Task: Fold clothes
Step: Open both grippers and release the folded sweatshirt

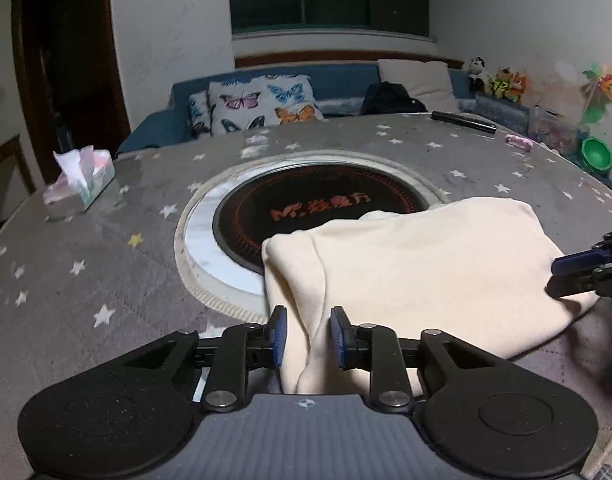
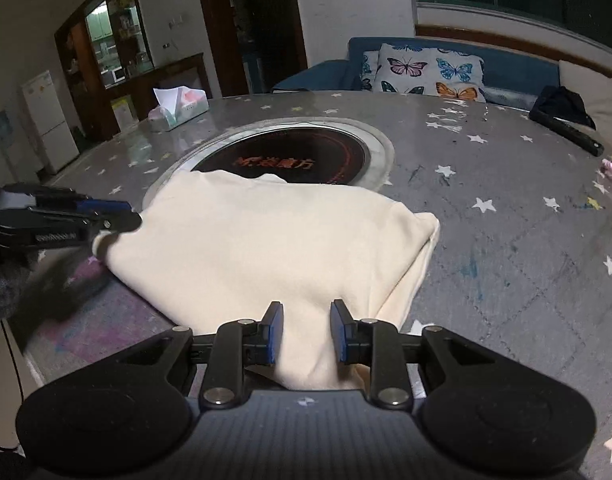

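A cream garment lies folded on the round table, its far edge over the rim of the black cooktop. My left gripper has its jaws a little apart with a fold of the cream fabric between them. My right gripper stands the same way, jaws apart with the garment between them at its near edge. The right gripper shows at the right edge of the left wrist view. The left gripper shows at the left of the right wrist view, at the garment's corner.
The table has a grey star-print cover. A tissue box stands at the far left, a black remote and a pink wrapper at the far right. A blue sofa with butterfly pillows is behind the table.
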Demonstrator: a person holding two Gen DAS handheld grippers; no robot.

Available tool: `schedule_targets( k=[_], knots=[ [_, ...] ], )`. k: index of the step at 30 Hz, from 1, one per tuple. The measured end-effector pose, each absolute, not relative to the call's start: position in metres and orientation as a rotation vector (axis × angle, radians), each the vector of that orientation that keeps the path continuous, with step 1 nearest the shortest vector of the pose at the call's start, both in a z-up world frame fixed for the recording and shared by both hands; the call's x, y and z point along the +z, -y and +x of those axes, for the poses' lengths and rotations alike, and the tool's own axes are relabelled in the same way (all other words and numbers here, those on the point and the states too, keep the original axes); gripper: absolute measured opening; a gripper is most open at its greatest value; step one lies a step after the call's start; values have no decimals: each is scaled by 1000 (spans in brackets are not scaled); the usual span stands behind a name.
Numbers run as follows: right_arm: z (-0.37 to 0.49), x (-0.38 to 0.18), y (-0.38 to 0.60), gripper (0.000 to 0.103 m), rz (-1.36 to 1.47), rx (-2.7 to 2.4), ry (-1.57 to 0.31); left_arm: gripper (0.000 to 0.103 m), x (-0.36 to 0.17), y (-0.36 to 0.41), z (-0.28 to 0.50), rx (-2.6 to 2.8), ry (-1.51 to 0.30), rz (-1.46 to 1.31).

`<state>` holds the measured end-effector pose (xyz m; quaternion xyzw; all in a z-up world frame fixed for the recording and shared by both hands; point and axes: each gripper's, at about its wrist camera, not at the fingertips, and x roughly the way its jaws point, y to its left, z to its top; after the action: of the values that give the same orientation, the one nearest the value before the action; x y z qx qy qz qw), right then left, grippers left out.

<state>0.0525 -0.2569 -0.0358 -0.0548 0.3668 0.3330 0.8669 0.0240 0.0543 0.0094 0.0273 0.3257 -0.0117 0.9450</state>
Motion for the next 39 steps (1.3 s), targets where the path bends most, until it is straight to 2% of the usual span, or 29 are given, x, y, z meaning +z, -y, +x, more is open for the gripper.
schedule_targets(
  k=[3,8,15,21,26,28,31,36,39],
  knots=[
    [54,-28,256,31,-107,693,-735,33,14,-52,24,-28,-644,55],
    [71,-34,248,32,-111,656,-755,33,12,-49,35,-24,-661,59],
    [77,-30,248,32,-122,649,-752,38,7,-53,41,-14,-683,45],
    [85,-32,245,36,-135,637,-766,49,5,-59,43,-5,-701,19],
    [81,-22,239,40,-154,644,-733,66,13,-62,40,15,-681,6],
    [78,-19,234,41,-163,658,-722,78,15,-64,39,24,-673,4],
    [72,-15,222,41,-188,697,-708,91,18,-67,37,39,-662,3],
    [56,-10,194,45,-264,783,-678,102,22,-73,36,57,-648,3],
    [47,-7,177,47,-307,833,-659,103,22,-77,36,69,-646,10]
  ],
)
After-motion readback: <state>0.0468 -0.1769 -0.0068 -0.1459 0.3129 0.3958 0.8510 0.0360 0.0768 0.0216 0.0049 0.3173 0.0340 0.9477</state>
